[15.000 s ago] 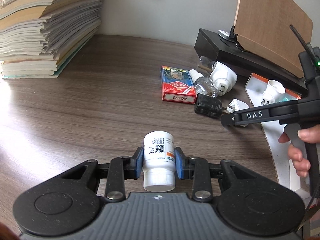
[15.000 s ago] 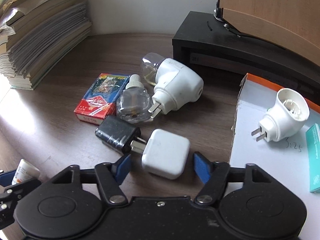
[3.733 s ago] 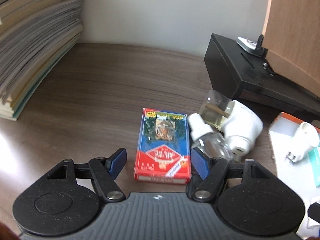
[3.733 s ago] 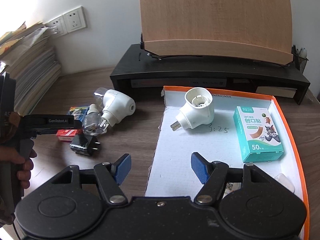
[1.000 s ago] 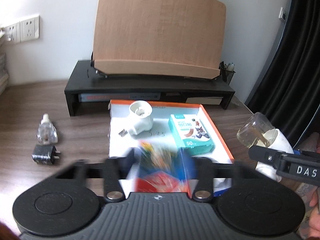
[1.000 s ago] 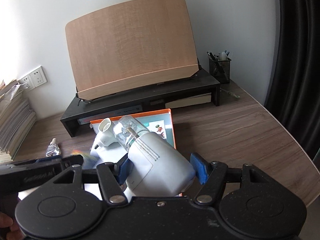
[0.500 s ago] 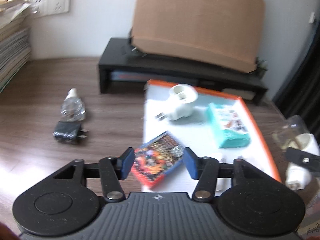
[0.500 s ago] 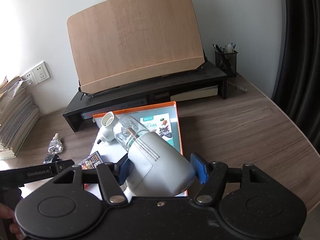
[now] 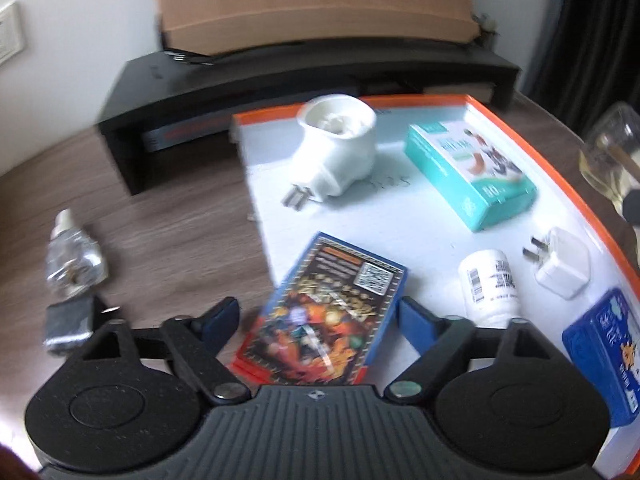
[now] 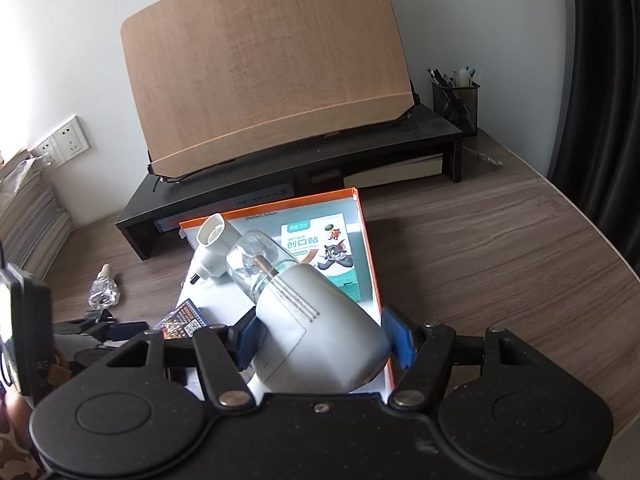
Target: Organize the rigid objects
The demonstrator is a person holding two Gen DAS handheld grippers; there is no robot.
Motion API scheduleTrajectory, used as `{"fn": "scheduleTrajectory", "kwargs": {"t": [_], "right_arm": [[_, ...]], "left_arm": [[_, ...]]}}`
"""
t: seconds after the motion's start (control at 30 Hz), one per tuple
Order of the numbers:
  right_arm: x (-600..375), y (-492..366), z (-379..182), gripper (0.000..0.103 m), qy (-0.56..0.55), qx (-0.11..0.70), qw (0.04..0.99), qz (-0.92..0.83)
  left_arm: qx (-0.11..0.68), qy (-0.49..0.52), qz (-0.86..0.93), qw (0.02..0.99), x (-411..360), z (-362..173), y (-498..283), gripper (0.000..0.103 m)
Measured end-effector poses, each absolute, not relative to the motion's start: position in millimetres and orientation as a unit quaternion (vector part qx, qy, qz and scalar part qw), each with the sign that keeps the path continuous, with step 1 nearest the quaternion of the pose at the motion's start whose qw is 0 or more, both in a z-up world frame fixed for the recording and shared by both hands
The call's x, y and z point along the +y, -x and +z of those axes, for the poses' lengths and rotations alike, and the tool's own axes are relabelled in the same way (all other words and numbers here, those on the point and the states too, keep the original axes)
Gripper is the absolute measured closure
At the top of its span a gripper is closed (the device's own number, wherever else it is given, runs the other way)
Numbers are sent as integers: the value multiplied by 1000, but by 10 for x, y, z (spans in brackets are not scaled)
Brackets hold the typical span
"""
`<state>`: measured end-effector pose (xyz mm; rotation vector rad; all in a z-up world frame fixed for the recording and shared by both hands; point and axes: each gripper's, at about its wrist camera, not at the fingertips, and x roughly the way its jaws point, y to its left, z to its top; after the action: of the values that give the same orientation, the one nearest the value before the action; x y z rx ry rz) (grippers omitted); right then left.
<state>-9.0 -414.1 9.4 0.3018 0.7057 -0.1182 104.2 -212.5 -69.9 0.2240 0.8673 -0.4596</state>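
Observation:
A red and blue card box (image 9: 340, 292) lies tilted at the near left edge of the orange-rimmed white tray (image 9: 408, 216). My left gripper (image 9: 318, 314) straddles the box. Its jaws are opening and the pads stand clear of the box's sides. My right gripper (image 10: 322, 334) is shut on a white plug-in vaporizer (image 10: 312, 304), whose glass bottle (image 10: 256, 260) points forward above the tray (image 10: 366, 240). That bottle (image 9: 608, 156) also shows at the right edge of the left wrist view.
The tray holds a white plug-in heater (image 9: 336, 148), teal plaster box (image 9: 468, 176), pill bottle (image 9: 490, 284), white charger (image 9: 562, 266) and blue box (image 9: 604, 352). A clear refill bottle (image 9: 74, 256) and black charger (image 9: 70, 326) lie on the table left of it. A black riser (image 9: 280, 76) stands behind.
My left gripper has dropped toward the tray and its jaws have spread, leaving the card box lying in the tray. The right gripper still holds the vaporizer and has barely moved.

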Motion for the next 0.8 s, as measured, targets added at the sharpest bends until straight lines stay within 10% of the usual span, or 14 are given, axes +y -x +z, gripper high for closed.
{"fn": "scheduleTrajectory", "kwargs": {"t": [0.13, 0.8], "right_arm": [[-4098, 36, 78, 26, -146, 347, 924, -60], [-3950, -67, 236, 25, -131, 326, 936, -39]], "left_arm": [[410, -85, -213, 883, -2104, -645, -1047, 43], [368, -4, -171, 914, -2157, 127, -764, 44]]}}
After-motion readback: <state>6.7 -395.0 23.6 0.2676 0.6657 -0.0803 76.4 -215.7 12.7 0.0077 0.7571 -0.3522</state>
